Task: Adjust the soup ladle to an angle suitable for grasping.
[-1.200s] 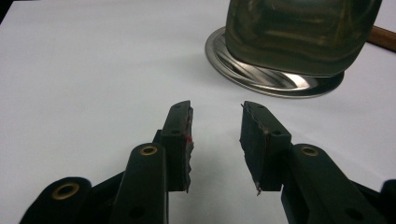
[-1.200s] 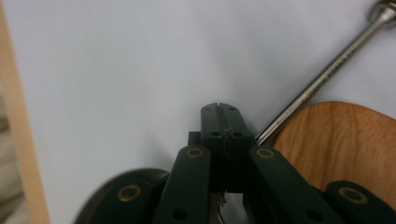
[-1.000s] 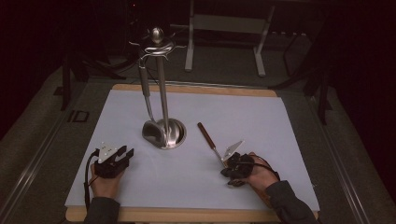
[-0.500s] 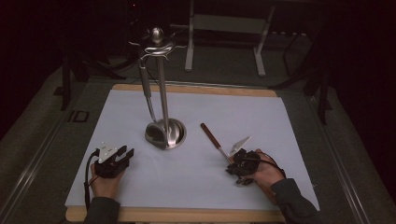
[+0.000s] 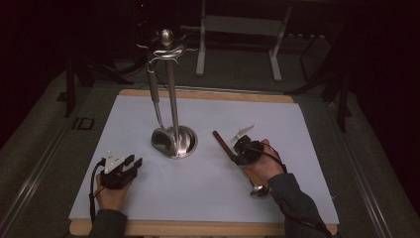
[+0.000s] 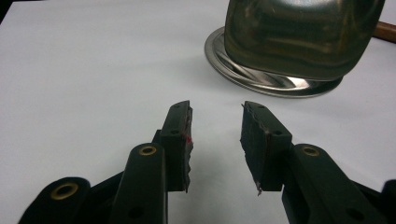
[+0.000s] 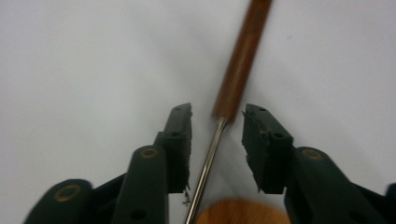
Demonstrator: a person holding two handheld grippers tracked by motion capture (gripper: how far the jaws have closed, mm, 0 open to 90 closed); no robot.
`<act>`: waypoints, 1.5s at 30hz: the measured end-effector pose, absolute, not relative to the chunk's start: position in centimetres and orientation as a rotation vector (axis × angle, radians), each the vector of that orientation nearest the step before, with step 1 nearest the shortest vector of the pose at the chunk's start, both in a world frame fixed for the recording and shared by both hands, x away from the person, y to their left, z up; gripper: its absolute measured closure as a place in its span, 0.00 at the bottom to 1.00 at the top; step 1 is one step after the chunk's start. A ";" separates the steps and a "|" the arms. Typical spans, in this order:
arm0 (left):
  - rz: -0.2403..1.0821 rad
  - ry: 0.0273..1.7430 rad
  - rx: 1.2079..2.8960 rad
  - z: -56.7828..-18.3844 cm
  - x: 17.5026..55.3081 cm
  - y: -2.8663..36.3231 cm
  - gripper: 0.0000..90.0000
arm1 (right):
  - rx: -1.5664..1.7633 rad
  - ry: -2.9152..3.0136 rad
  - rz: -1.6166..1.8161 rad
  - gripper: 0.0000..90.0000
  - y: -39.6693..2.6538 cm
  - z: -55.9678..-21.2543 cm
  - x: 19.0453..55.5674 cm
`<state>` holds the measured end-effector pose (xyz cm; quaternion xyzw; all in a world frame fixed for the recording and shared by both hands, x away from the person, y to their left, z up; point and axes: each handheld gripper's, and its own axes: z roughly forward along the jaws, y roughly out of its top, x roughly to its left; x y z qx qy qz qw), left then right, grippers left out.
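Note:
A utensil with a brown wooden handle (image 5: pixel 223 144) (image 7: pixel 243 56) and a thin metal shaft (image 7: pixel 210 158) lies slanted on the white mat (image 5: pixel 297 129); its metal end (image 5: pixel 258 190) pokes out under the right hand. My right gripper (image 5: pixel 234 156) (image 7: pixel 217 112) hovers over it. Its jaws have just been opening and straddle the shaft where it meets the handle, pads off it. My left gripper (image 5: pixel 134 164) (image 6: pixel 215 112) rests open and empty at the front left, facing the steel stand (image 5: pixel 174 141) (image 6: pixel 280 84), where a ladle (image 5: pixel 161 139) (image 6: pixel 299 37) hangs.
The stand's pole rises to a ball top (image 5: pixel 166 35) with wire hooks. The mat lies on a wooden board whose front edge (image 5: pixel 198 228) runs along the near side. Dark floor and metal frame legs (image 5: pixel 200 49) lie beyond the table.
The right hand has moved forward and left along the utensil, from its metal end toward the wooden handle, and its jaws have gone from shut to open. The left hand has stayed put.

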<state>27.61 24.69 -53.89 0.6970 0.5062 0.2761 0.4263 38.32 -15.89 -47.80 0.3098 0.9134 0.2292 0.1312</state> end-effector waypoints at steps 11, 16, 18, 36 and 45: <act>0.686 1.266 1.736 -53.9 27.6 24.7 0.70 | 1.089 2.660 0.569 0.79 -13.1 -48.9 41.8; 0.687 1.265 1.736 -53.9 27.6 24.7 0.70 | 1.178 2.671 0.515 0.79 -12.9 -49.5 42.5; 0.687 1.264 1.737 -53.9 27.6 24.7 0.70 | 1.202 2.676 0.503 0.79 -12.9 -49.6 42.6; 0.689 1.264 1.737 -53.9 27.6 24.7 0.70 | 1.220 2.753 0.296 0.79 -12.3 -49.8 42.9; 0.690 1.266 1.739 -53.9 27.6 24.7 0.70 | 1.240 2.725 0.431 0.82 -12.4 -48.5 42.3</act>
